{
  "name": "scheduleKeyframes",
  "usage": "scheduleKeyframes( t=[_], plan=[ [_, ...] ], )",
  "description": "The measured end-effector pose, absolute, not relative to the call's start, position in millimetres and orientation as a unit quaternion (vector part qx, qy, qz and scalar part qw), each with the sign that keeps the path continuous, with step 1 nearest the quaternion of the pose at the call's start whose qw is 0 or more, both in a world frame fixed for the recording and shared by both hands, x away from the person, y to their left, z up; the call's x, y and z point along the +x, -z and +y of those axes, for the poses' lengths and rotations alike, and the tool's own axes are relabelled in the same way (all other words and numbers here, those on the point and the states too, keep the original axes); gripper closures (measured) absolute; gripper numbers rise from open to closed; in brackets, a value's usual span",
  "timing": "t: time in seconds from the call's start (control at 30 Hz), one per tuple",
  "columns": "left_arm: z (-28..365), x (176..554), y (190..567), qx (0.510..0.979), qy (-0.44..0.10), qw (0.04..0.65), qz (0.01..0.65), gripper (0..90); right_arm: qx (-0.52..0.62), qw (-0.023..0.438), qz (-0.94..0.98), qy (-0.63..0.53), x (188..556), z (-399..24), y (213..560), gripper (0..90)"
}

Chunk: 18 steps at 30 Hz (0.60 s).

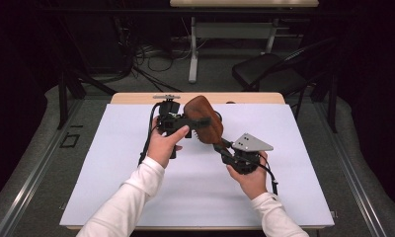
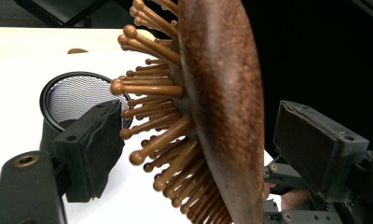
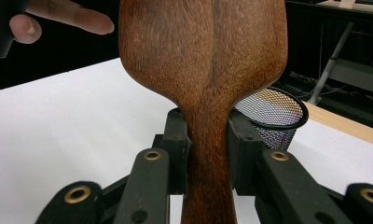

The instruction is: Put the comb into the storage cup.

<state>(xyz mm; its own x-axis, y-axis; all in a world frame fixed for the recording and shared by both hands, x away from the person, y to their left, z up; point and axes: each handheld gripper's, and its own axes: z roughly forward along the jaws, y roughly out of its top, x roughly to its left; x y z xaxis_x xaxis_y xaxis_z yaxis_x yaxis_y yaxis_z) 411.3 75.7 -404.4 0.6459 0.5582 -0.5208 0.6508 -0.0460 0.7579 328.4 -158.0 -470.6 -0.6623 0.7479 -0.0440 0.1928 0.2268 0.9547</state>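
While held up, hairbrush (image 1: pixel 204 120) hides mesh cup (image 3: pixel 274 112) partly.

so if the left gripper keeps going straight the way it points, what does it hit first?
Probably the hairbrush: its head sits between the open pads of the left gripper. Beyond that lies the mesh cup, though depth is unclear.

obj: wooden hairbrush (image 1: pixel 204 120) | look: brown oval paddle head, smooth grained back, round-tipped wooden pins (image 2: pixel 147 121) on one face | state: held off white table (image 1: pixel 111 173), handle (image 3: pixel 208 154) clamped btw right gripper's pads | pose: tilted, head up & away from handle | loc: mid-table, head btw left gripper's jaws, not pinched
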Motion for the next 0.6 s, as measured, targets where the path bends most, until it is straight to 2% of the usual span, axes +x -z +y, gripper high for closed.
scheduleKeyframes(
  t=[0.6],
  plan=[
    [70.4,413.0,406.0,0.712,0.047,0.567,0.411,21.0,0.318,0.258,0.74,-0.534,328.0,-156.4,471.5,72.0]
  ],
)
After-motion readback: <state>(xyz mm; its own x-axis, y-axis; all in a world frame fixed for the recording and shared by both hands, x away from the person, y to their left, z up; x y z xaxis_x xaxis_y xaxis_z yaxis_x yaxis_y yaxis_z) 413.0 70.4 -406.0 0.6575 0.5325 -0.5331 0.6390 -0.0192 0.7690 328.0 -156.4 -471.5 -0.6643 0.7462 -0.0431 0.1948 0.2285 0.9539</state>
